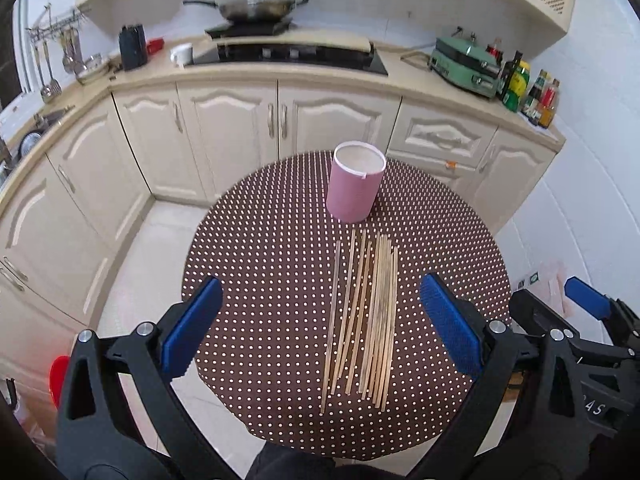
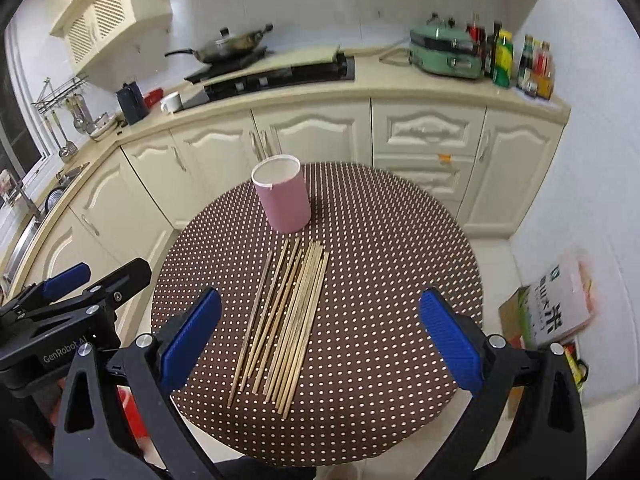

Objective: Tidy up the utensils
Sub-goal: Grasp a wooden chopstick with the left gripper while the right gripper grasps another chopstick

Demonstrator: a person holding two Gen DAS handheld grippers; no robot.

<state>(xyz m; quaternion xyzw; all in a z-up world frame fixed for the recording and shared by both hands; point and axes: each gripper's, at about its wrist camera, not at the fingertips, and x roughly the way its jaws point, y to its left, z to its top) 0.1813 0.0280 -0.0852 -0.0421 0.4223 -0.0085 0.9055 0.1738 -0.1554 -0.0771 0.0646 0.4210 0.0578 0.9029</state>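
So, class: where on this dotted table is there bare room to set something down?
Bare cloth lies left and right of the chopsticks, out to the table edge, and on both sides of the pink cup. The middle strip is crowded: chopsticks run from the near edge almost to the cup.

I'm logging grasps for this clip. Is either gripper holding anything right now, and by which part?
Nothing is held. The left gripper and right gripper are both open above the table, and the chopsticks lie loose on it.
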